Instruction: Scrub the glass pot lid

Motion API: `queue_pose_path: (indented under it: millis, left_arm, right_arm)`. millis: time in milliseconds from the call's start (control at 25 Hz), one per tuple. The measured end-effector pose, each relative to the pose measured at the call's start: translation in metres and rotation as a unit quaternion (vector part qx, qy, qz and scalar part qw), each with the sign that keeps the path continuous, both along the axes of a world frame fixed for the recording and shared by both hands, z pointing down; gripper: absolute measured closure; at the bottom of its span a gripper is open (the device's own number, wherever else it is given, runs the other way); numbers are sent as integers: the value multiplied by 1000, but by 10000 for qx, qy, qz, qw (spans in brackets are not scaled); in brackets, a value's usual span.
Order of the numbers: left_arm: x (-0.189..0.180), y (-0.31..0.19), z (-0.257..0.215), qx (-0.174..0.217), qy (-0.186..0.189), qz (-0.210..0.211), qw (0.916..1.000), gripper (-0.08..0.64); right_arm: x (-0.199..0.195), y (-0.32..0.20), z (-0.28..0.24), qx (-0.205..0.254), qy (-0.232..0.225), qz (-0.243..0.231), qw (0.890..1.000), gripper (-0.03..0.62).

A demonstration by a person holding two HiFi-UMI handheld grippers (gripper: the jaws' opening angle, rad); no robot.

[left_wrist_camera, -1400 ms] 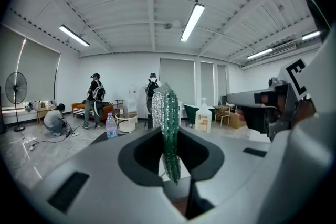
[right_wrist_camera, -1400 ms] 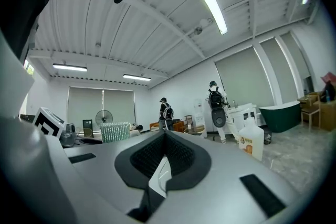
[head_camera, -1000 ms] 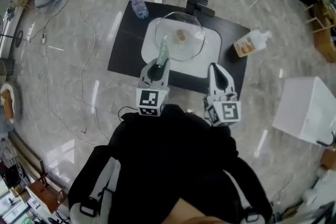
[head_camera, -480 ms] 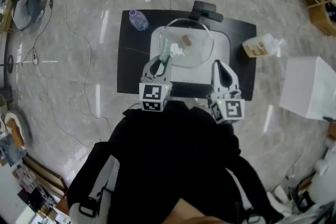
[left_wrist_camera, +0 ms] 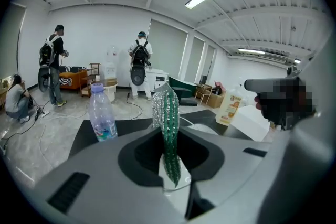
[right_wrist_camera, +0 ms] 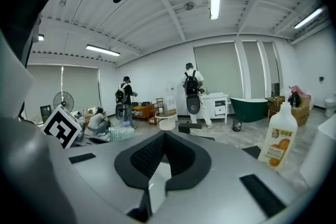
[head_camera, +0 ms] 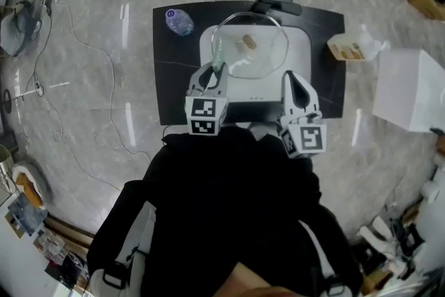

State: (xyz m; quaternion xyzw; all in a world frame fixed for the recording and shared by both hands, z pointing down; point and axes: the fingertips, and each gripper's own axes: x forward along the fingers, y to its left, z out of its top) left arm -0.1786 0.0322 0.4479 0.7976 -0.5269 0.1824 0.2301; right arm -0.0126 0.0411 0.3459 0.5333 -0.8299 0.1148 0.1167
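The round glass pot lid point(head_camera: 265, 56) with a tan knob lies on a white tray point(head_camera: 300, 81) on a black mat point(head_camera: 172, 83). My left gripper point(head_camera: 211, 73) is at the tray's front left corner, shut on a green and silver scrubber point(head_camera: 218, 54) whose tip reaches the lid's left rim. In the left gripper view the scrubber point(left_wrist_camera: 168, 128) stands upright between the jaws. My right gripper point(head_camera: 288, 79) hovers at the tray's front right, just short of the lid. Its jaws look closed with nothing between them in the right gripper view point(right_wrist_camera: 160, 165).
A clear water bottle point(head_camera: 179, 21) lies at the mat's back left corner and also shows point(left_wrist_camera: 102, 113). A detergent bottle point(head_camera: 353, 47) lies right of the mat, beside a white box point(head_camera: 410, 90). A black device point(head_camera: 278, 2) sits behind the tray. Cables cross the floor at left. People stand far off.
The head view has shifted, so the mat and tray sit higher and more squarely in frame. Both grippers keep their places at the tray's front edge, the scrubber still at the lid's left rim.
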Motion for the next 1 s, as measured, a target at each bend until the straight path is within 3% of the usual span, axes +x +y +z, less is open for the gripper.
queue_pose_path:
  millis: [240,720,1000]
  left_arm:
    - [0,-8,41,-566,3,-236,9981,500]
    - [1,-40,85,-935,-319,-814,9918,500]
    - [-5,-62,120,-1337,-501,-1088,9838,500]
  right_arm:
    - [10,-2,24,-117,27,-75,9999,600]
    - [45,-15,54,-274,-42,-103,9996,600]
    - [56,-19,70,-409,-100,-195,9989,600]
